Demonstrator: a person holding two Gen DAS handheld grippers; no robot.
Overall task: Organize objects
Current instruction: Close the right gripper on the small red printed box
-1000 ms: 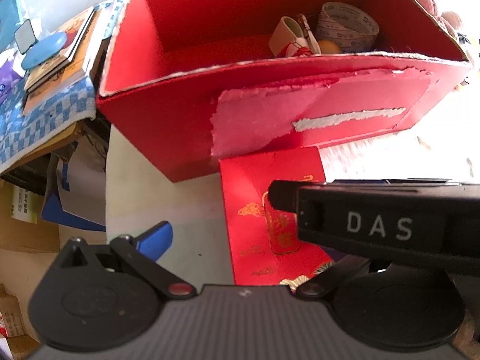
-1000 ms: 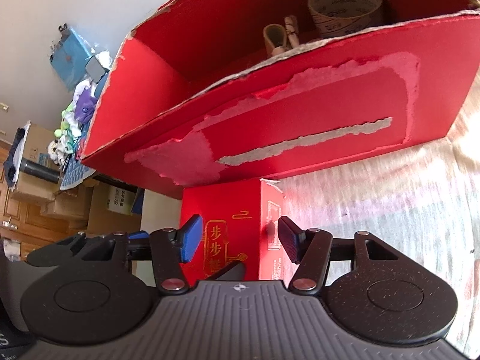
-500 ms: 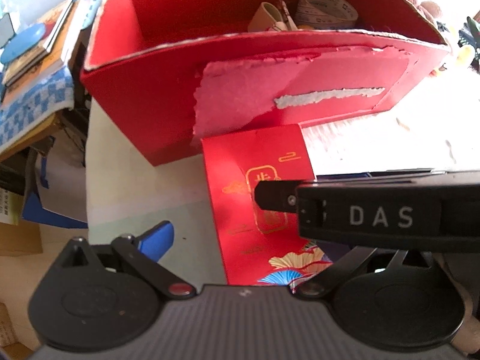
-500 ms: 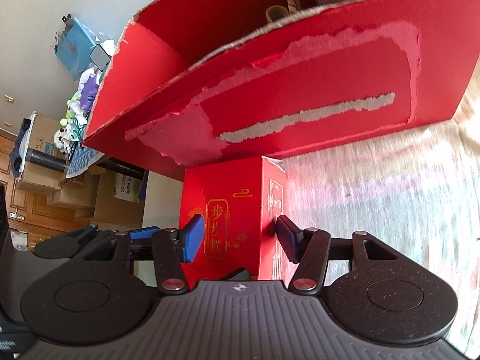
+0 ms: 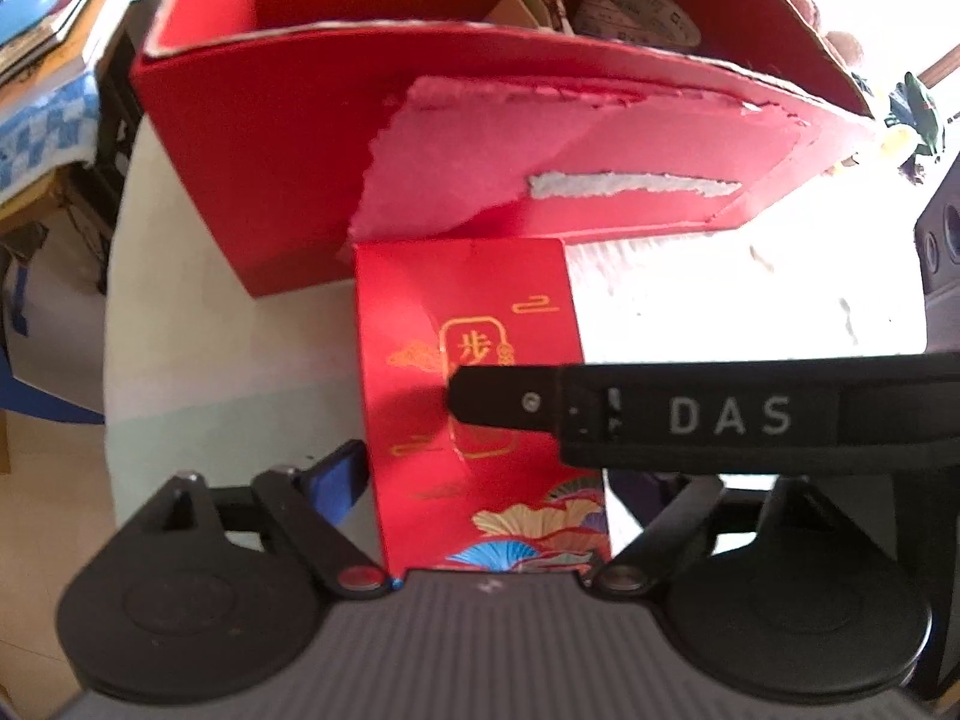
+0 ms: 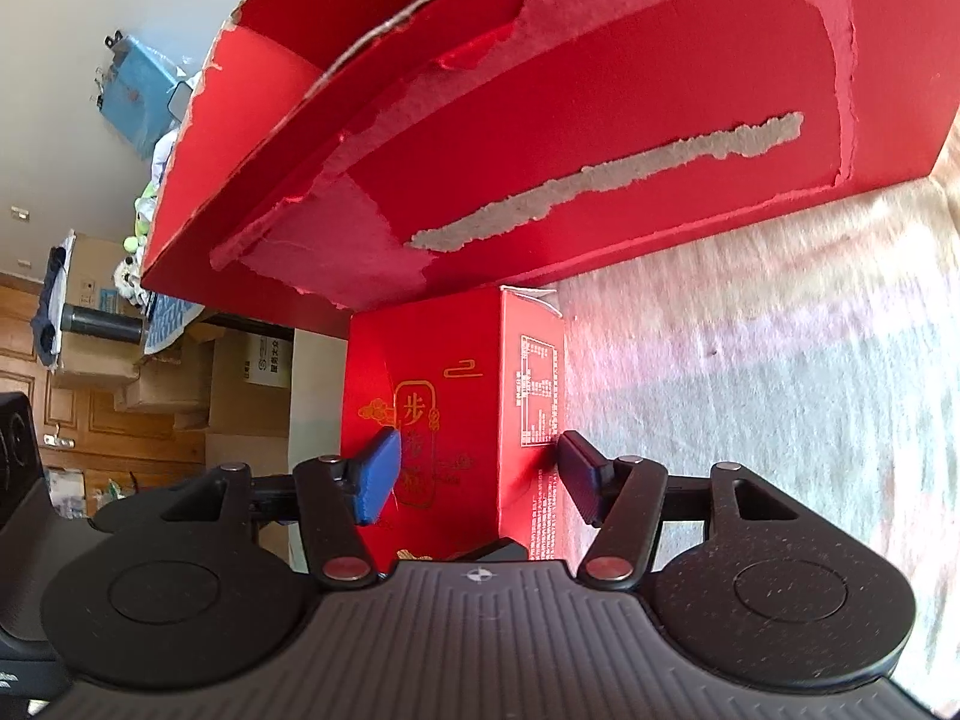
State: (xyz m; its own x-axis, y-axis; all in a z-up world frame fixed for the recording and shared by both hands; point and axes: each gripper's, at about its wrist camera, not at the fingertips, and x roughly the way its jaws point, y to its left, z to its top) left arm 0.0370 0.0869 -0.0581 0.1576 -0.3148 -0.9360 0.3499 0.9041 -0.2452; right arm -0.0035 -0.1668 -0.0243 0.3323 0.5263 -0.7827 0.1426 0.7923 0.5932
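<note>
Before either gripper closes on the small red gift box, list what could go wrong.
1. The left gripper and the right gripper both straddle the small red gift box with gold lettering, and a right finger crosses in front of the left gripper. Closing both could make them collide.
2. The gift box appears to butt against the large torn red cardboard box. Lifting it could snag the peeling torn paper.

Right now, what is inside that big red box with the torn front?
Over the big red box's front wall, the left wrist view shows a roll of printed tape and a tan curled piece beside it. The wall hides the box floor and anything lower.
</note>
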